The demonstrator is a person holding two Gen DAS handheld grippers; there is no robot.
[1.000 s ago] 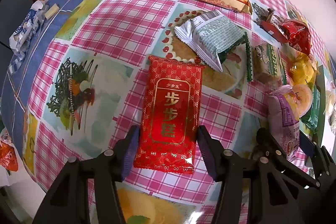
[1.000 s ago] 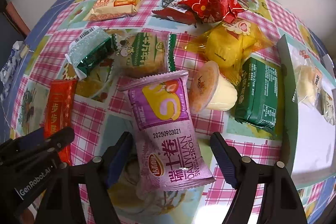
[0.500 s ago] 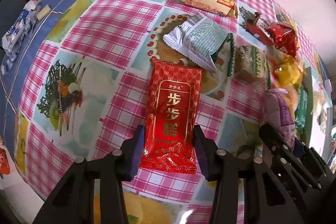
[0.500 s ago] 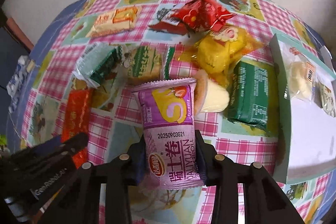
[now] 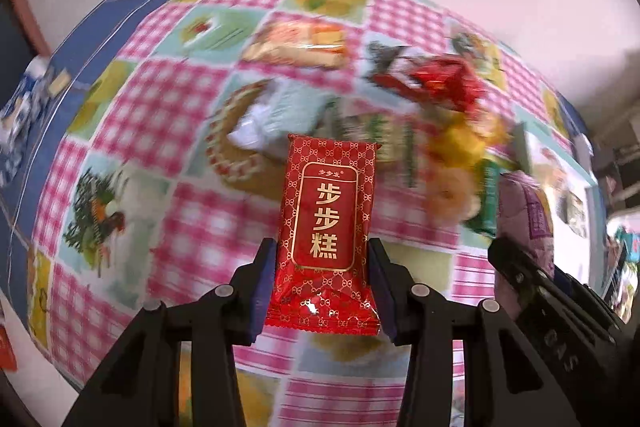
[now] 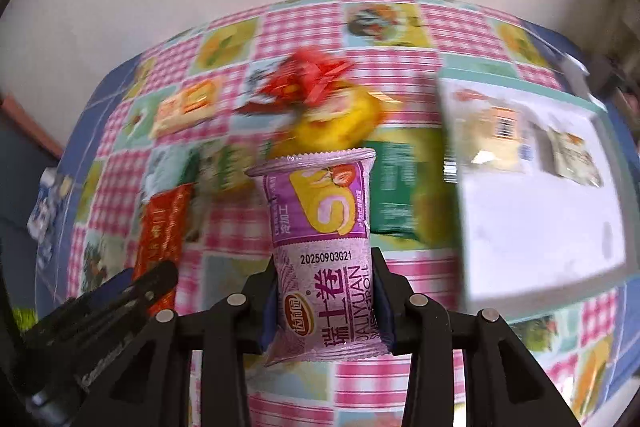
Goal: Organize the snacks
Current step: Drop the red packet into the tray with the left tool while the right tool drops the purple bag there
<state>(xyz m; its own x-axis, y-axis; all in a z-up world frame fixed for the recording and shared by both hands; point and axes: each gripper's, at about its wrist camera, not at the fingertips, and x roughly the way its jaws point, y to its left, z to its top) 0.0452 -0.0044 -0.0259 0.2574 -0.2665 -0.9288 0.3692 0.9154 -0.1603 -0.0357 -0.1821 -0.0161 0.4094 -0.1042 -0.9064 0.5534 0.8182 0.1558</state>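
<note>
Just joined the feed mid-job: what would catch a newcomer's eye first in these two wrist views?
Each gripper is shut on a snack. The left gripper clamps a red gold-patterned cake packet, sharp against the blurred pink checked tablecloth. The right gripper clamps a purple Swiss roll packet. Behind it lies a jumble of loose snacks, and a white tray at right holds a few packets.

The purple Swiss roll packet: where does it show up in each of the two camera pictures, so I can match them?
Left wrist view: the purple Swiss roll packet sits at the far right edge, partly hidden behind the other gripper.
Right wrist view: it fills the lower middle, clamped between the right gripper.
Shared landmark: the red crinkled wrapper on the checked tablecloth.
</note>
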